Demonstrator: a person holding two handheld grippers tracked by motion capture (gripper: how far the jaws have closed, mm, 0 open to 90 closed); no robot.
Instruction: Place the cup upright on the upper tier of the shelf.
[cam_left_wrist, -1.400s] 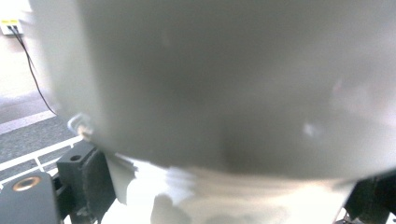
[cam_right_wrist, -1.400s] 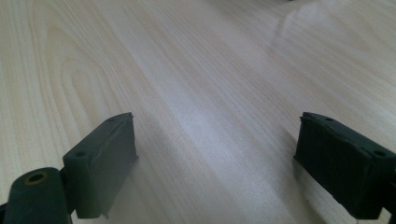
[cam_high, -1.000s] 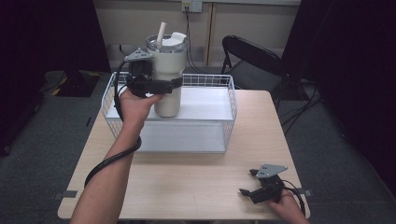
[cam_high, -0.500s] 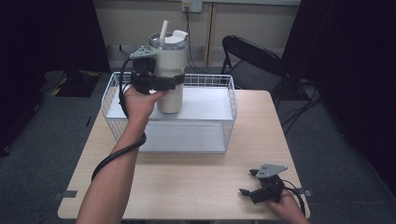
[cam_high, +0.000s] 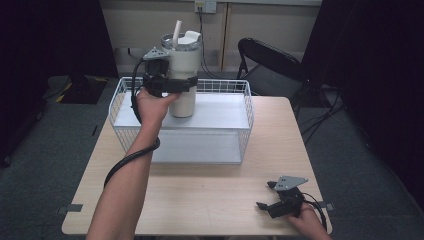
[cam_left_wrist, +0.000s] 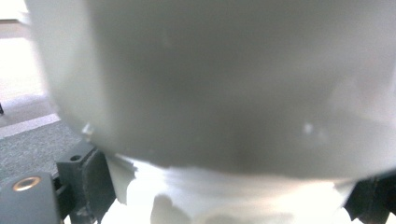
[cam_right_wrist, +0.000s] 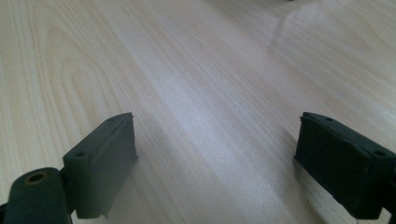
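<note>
A tall cream tumbler (cam_high: 183, 70) with a lid and a straw is held upright over the white wire basket (cam_high: 235, 150). My left gripper (cam_high: 176, 85) is shut on the tumbler's middle, its jaws on either side of the body. Seen from the left gripper view, the tumbler's pale wall (cam_left_wrist: 224, 93) looms close and blurred between the jaws. My right gripper (cam_high: 271, 199) rests low at the table's front right corner, open with nothing between its fingers. Bare wood lies between its two black pads (cam_right_wrist: 105, 158) in the right gripper view.
The wooden table (cam_high: 200, 200) carries the basket across its far half. A black folding chair (cam_high: 267, 60) stands behind the table at the right. Dark curtains flank both sides, and a cable runs down the back wall.
My left gripper has lifted the tumbler a little higher above the basket. The right gripper has stayed where it was.
</note>
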